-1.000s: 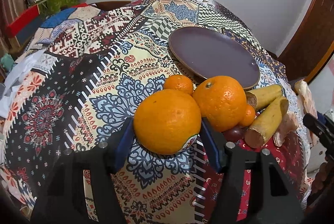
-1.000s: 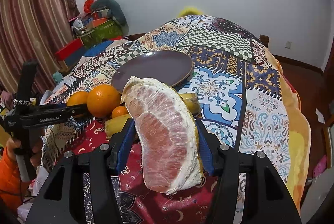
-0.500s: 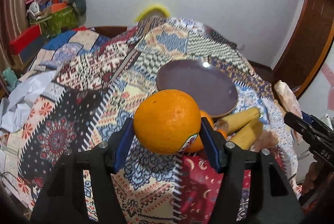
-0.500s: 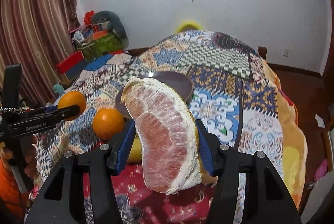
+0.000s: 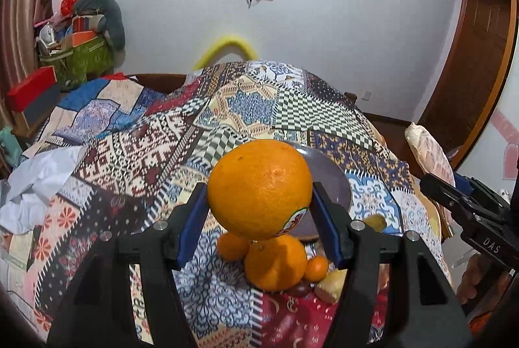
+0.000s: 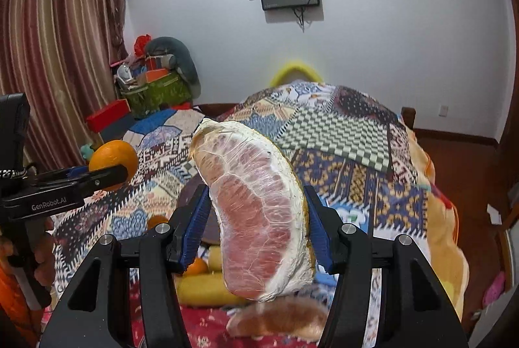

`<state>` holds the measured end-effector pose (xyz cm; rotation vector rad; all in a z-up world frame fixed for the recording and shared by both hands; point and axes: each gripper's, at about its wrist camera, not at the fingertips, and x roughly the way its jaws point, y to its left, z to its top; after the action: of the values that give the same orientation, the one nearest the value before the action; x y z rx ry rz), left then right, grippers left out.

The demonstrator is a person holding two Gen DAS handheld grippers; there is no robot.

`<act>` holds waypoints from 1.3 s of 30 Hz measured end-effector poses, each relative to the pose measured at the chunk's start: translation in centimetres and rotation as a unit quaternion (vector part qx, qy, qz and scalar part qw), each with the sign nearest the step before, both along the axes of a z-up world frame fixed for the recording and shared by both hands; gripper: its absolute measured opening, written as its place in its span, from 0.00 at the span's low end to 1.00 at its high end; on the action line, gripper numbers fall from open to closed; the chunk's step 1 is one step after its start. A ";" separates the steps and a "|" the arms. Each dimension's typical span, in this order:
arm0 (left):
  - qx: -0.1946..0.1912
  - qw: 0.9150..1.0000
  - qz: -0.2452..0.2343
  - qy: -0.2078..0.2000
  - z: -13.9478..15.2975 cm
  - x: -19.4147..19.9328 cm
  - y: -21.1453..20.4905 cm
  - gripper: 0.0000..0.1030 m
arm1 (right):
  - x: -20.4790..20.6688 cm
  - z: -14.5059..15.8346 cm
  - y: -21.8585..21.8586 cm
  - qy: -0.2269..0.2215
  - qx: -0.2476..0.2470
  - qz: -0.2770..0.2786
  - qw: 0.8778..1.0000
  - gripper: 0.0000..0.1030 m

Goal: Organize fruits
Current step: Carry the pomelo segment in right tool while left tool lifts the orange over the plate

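Note:
My left gripper (image 5: pixel 259 195) is shut on a large orange (image 5: pixel 259 187) with a sticker, held high above the patchwork table. Below it lie another large orange (image 5: pixel 275 263), two small oranges (image 5: pixel 232 245) and yellow pieces (image 5: pixel 331 284) beside a purple plate (image 5: pixel 334 185). My right gripper (image 6: pixel 256 218) is shut on a peeled pomelo wedge (image 6: pixel 256 215), also raised. The pomelo wedge shows at the right of the left view (image 5: pixel 428 153). The left gripper with the orange (image 6: pixel 113 161) shows at the left of the right view. The plate (image 6: pixel 191 195) is mostly hidden there.
Another pomelo piece (image 6: pixel 282 320) and a yellow piece (image 6: pixel 207 291) lie on the red cloth patch below the right gripper. White paper (image 5: pixel 32 185) lies at the table's left. Boxes and bags (image 5: pixel 74 49) stand by the far wall.
Both grippers have risen well above the table with their fruit; the orange left the pile and the table and plate now look farther away.

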<state>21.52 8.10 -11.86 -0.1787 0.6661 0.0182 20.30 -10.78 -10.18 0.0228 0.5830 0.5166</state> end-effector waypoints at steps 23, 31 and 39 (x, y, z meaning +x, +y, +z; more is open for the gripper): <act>0.010 1.000 -0.013 0.006 -1.2 8.7 0.3 0.60 | 6.9 -1.3 3.7 -0.014 -0.045 0.015 0.999 0.52; 0.012 0.998 -0.024 0.050 -3.7 11.7 0.5 0.60 | 9.7 -3.4 4.9 0.018 -0.081 0.022 0.996 0.52; 0.023 0.993 -0.043 0.107 -6.8 14.3 0.3 0.60 | 11.7 -5.5 6.0 0.065 -0.108 0.044 0.991 0.52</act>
<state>35.78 8.44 -18.71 -0.1038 0.8866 -0.0310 32.00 -4.82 -15.73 -0.1776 0.7674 0.5380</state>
